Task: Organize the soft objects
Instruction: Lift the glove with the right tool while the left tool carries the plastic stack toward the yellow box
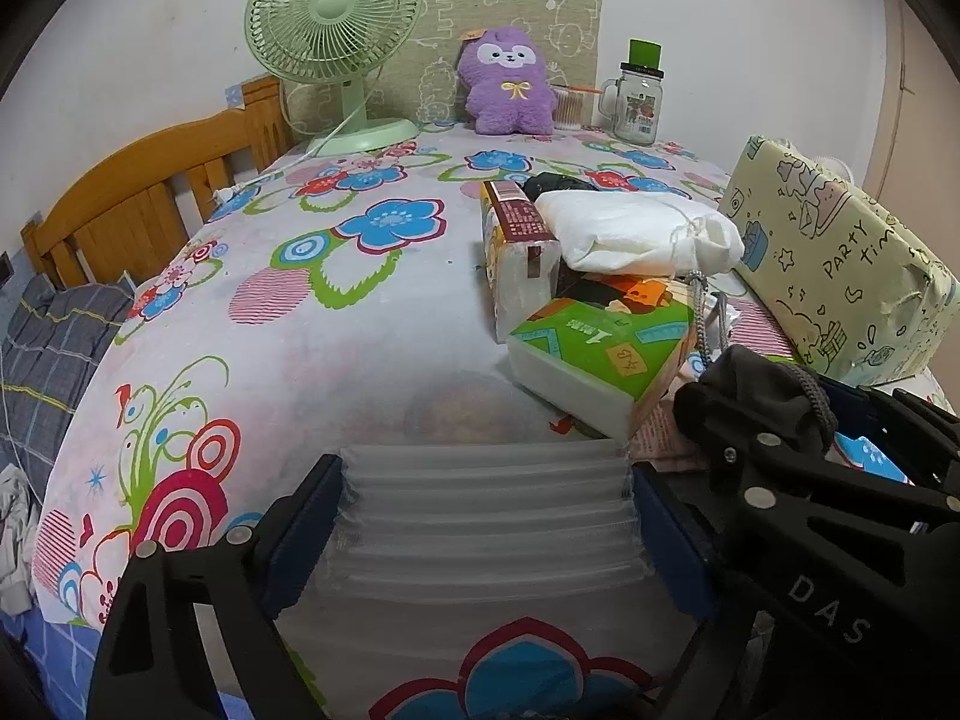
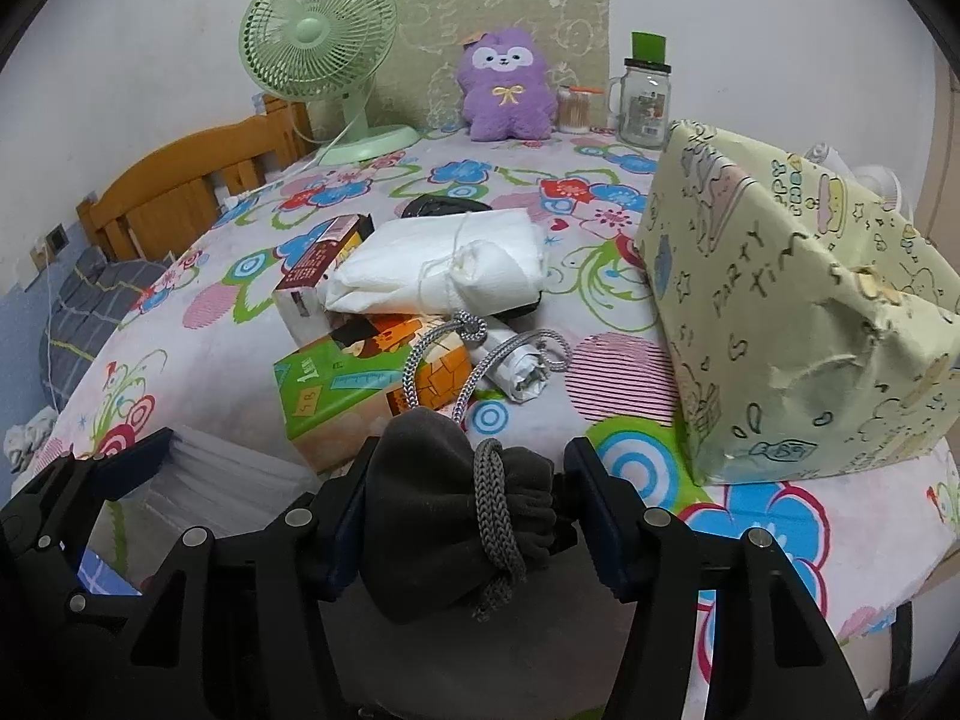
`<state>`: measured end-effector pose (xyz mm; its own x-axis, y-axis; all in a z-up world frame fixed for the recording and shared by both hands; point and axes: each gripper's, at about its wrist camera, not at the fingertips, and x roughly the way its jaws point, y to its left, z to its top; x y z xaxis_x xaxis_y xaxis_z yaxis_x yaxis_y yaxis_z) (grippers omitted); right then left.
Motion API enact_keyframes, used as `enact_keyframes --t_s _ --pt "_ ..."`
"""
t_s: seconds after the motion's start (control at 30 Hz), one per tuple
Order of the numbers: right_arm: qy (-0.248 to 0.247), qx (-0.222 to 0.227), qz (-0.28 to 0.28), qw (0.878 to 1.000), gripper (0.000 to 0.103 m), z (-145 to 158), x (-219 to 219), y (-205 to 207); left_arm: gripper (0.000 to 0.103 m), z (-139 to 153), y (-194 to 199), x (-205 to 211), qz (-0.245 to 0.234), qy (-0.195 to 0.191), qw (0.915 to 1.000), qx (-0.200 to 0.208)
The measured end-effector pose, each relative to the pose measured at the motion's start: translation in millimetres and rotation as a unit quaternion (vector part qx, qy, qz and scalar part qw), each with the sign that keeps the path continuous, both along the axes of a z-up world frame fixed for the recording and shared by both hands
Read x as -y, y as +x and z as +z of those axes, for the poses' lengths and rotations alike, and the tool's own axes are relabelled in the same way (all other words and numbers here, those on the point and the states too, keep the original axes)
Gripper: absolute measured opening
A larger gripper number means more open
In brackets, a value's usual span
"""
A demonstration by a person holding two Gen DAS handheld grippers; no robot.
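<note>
My left gripper (image 1: 487,531) is shut on a clear inflated air-cushion wrap (image 1: 486,516), held low over the near edge of the floral table. My right gripper (image 2: 465,516) is shut on a dark grey drawstring pouch (image 2: 444,516), whose grey cord (image 2: 444,354) trails forward. The pouch and right gripper also show in the left wrist view (image 1: 762,396). A pile lies mid-table: a green tissue pack (image 2: 336,390), a second tissue pack (image 1: 516,252), a white cloth bundle (image 2: 444,270) on top and a small white roll (image 2: 516,366).
A large box in cream party paper (image 2: 798,312) stands at the right. At the back stand a green fan (image 2: 318,54), a purple plush (image 2: 507,84), a cotton-swab jar (image 2: 576,108) and a glass mug jar (image 2: 645,96). A wooden bed frame (image 1: 138,204) is on the left.
</note>
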<state>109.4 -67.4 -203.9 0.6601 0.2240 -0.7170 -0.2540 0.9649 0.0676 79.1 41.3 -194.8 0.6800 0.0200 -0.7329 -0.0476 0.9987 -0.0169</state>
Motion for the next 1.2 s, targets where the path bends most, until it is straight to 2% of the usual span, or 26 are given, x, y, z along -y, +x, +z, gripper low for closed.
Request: enact_keyframes --t_s 0.4,0.7,1.2 --pt "0.013 0.017 -0.009 1.000 0.063 20 11 -7 0.092 16 -3 5 0.001 0.003 0.9999 0.015" --pt "0.019 0.053 -0.012 0.998 0.063 50 17 -19 0.092 43 -11 11 0.002 0.009 0.9991 0.041" --pt "0.028 0.078 -0.022 0.996 0.063 90 29 -20 0.092 82 -11 19 -0.006 0.013 0.9976 0.068"
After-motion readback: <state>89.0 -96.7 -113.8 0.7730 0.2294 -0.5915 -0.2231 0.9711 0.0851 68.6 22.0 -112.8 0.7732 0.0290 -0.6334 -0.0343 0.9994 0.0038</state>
